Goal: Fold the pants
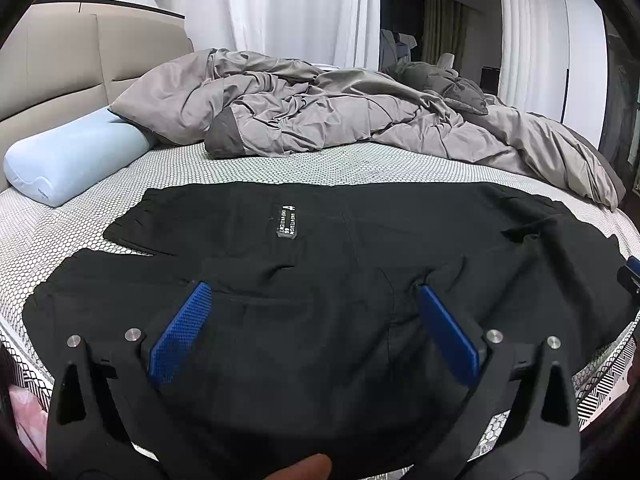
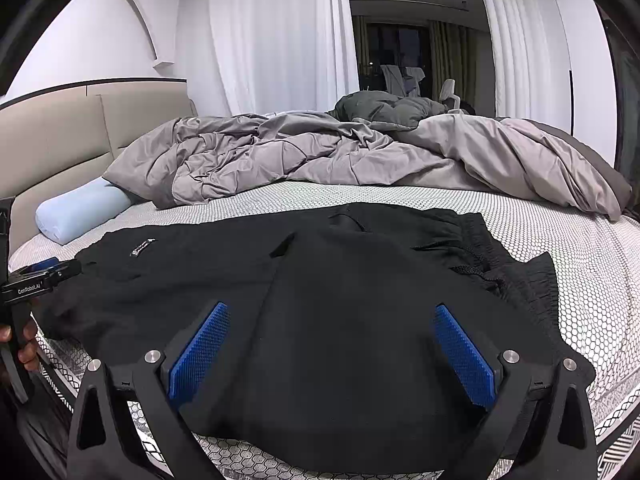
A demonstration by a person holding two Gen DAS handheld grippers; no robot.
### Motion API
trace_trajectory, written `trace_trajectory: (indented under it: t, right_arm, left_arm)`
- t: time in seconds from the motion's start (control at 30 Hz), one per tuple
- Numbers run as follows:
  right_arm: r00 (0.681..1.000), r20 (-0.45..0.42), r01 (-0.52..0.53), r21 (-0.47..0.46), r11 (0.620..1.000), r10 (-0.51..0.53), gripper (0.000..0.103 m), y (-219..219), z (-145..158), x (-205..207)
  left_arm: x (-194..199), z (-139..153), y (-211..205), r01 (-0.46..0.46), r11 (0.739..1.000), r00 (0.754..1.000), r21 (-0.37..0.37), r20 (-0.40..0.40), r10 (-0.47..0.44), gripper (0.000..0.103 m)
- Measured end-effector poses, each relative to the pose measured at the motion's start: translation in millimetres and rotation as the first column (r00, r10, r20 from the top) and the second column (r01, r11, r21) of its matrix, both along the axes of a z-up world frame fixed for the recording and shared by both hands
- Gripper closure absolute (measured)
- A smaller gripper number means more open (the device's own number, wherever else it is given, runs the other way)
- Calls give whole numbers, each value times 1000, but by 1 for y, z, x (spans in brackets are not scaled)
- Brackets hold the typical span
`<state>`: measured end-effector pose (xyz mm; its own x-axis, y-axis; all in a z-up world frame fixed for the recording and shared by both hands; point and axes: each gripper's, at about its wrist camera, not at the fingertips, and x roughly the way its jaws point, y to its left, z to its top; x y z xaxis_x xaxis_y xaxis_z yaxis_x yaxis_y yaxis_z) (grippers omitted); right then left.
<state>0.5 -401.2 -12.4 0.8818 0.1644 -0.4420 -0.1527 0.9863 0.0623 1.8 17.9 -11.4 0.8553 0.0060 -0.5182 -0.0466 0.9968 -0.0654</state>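
A pair of black pants (image 1: 320, 264) lies spread across the near side of a bed (image 1: 248, 168) whose white cover is printed with small hexagons. The pants reach almost from one side of the left wrist view to the other, and their near edge runs along the bed's front edge. A small patch (image 1: 287, 220) with white lettering sits on the upper layer of fabric; the words are too small to read. In the right wrist view the gathered waistband (image 2: 472, 236) with its cord lies toward the right, partly bunched.

The left tool (image 1: 314, 292) hovers over the near part of the pants with its blue-padded fingers (image 1: 180, 336) spread wide, nothing between them. A fingertip of the person shows at the bottom edge of that view. The right tool (image 2: 332, 312) is likewise wide open above the cloth, its blue pads (image 2: 464, 356) apart and empty. Whether either tool touches the fabric cannot be told.

From the right wrist view, the left tool appears at the left edge, gripped by a hand (image 2: 24, 344).

Behind the pants, a rumpled grey duvet (image 1: 328, 116) is heaped along the far side of the bed. A pale blue pillow (image 1: 72, 156) rests against the beige headboard (image 1: 60, 64) on the left. White curtains (image 1: 296, 8) hang beyond.
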Motion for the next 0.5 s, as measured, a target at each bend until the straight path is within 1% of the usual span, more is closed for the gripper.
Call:
trace_trajectory:
  t: [0.5]
  right_arm:
    - [1000, -13, -5, 1, 1000, 5, 0, -1, -4, 4]
  left_arm:
    - [1, -1, 5, -3, 1000, 1000, -4, -1, 3, 0]
